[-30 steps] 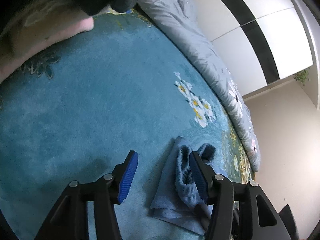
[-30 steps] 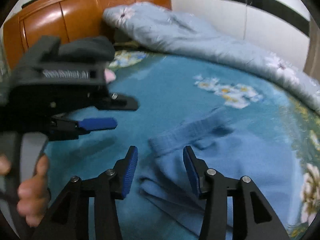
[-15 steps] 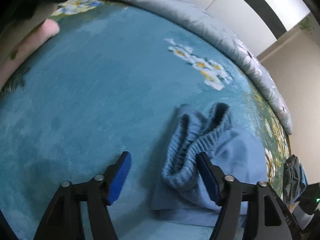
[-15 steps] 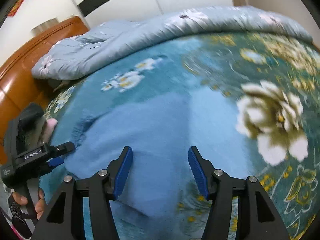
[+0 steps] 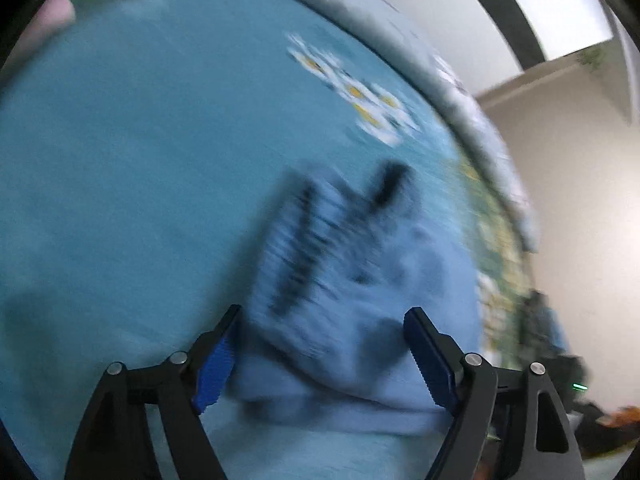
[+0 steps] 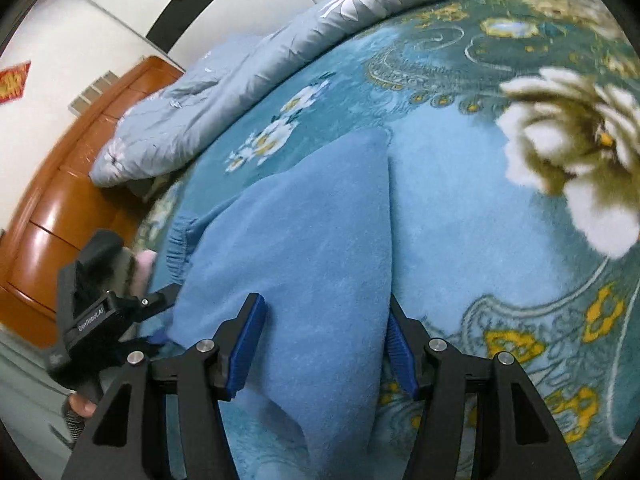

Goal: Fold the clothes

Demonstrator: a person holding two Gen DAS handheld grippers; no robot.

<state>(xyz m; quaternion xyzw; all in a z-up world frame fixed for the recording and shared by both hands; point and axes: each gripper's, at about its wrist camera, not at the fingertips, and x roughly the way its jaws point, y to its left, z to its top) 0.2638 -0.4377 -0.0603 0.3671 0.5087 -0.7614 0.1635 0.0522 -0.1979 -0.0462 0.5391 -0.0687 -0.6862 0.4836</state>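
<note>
Bedspread (image 6: 460, 208) in teal carries the light-blue garment (image 6: 312, 240), which lies flat before us. We judge we are setting up the first grasp. Our right gripper (image 6: 324, 344) hangs unclenched over its lower panel, grasping nothing. Our left gripper (image 5: 320, 364), jaws opening, straddles the ribbed waistband (image 5: 304, 248), cloth between them but unpinched. Next, both must close on an edge.

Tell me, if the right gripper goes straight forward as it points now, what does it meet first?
Most likely the light blue garment: it lies directly ahead between the open fingers of the right gripper, though depth is unclear.
</note>
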